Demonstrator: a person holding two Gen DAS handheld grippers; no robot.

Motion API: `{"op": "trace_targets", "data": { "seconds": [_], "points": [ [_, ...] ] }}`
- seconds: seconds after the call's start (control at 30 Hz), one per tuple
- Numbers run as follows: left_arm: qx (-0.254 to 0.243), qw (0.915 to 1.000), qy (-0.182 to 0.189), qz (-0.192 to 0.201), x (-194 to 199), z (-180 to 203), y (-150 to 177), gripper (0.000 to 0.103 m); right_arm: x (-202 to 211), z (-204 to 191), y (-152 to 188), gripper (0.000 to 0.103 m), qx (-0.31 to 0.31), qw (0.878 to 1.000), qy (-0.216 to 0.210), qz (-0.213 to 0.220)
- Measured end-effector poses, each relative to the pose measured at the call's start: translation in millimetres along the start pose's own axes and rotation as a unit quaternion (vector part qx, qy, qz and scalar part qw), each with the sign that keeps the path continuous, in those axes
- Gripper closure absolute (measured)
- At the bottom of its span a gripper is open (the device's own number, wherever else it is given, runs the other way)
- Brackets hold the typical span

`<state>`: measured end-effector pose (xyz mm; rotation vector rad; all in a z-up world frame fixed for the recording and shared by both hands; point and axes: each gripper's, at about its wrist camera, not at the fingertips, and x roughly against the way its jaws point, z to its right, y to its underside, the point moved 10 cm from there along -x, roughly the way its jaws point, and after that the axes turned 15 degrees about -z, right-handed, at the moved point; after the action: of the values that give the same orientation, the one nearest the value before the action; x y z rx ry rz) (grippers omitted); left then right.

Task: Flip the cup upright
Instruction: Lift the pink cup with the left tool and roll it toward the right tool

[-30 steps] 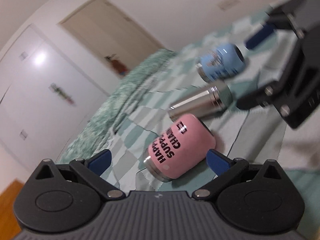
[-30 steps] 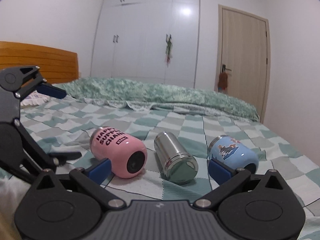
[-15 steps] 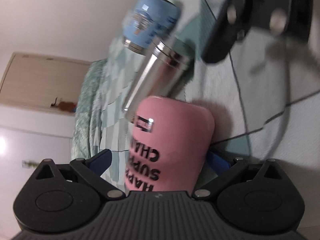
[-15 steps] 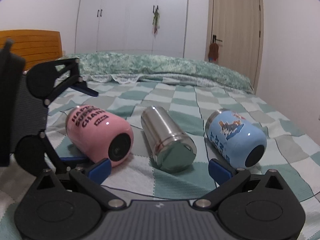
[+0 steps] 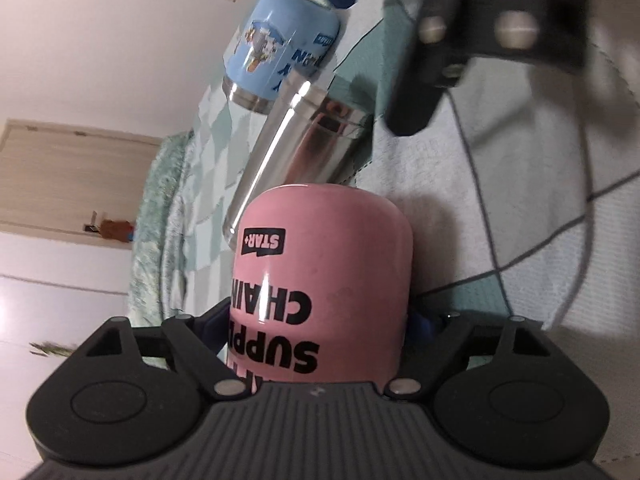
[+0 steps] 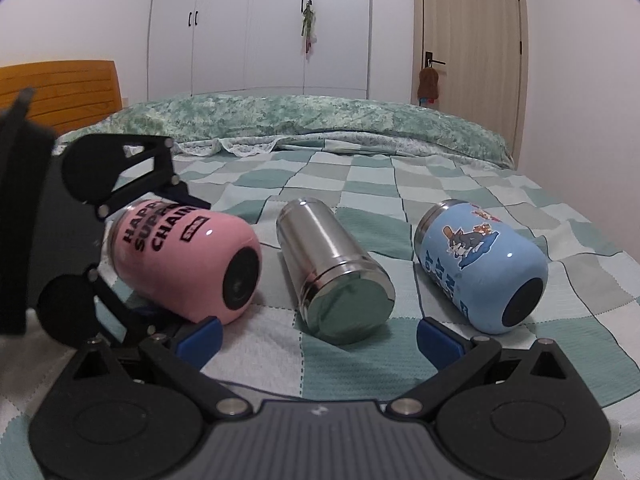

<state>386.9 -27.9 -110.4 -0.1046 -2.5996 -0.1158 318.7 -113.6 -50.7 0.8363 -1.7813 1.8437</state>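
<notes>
- Straddling the pink cup [image 5: 320,292], the left tool [image 5: 318,322] has its pads on both sides, seemingly clamped near the mouth end; the cup lies on its side toward the bed's [image 6: 360,184] near-left.
- Best to grip firmly, then rotate until the base is down.
- The right tool [image 6: 318,336] hovers spread apart, holding nothing.
- The steel cup [image 6: 332,268] beside it crowds the swing; the blue cup [image 6: 484,268] lies beyond.

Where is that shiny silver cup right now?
The silver cup lies on its side on the checked bedspread, mid-frame in the right wrist view, between the pink cup and blue cup.
</notes>
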Motion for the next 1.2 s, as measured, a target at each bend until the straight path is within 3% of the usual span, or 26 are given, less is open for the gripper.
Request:
{"op": "trace_targets", "data": {
  "seconds": [0.37, 0.6, 0.77, 0.9, 1.2],
  "points": [
    [-0.004, 0.9994, -0.034, -0.004, 54.6, 11.3, -6.0, 0.018, 35.2, 0.7, -1.1, 0.0, 0.008, 1.0, -0.014, 0.026],
    [0.001, 0.9989, -0.037, -0.026, 101.3, 10.9, -19.8, 0.018, 74.7, 11.1, 8.4, 0.0, 0.023, 0.999, -0.027, 0.042],
    [0.052, 0.9975, -0.014, -0.046, 139.1, 19.6, -39.9, 0.018, 104.6, 26.7, 25.3, 0.0, 0.037, 0.997, -0.047, 0.048],
    [0.056, 0.9968, -0.003, -0.057, 158.2, 40.0, -56.2, 0.017, 121.8, 40.7, 45.0, 0.0, 0.051, 0.996, -0.067, 0.042],
    [0.076, 0.9942, 0.036, -0.067, 162.5, 70.6, -88.1, 0.017, 146.6, 68.3, 84.7, 0.0, 0.09, 0.993, -0.068, 0.036]
  ]
}}
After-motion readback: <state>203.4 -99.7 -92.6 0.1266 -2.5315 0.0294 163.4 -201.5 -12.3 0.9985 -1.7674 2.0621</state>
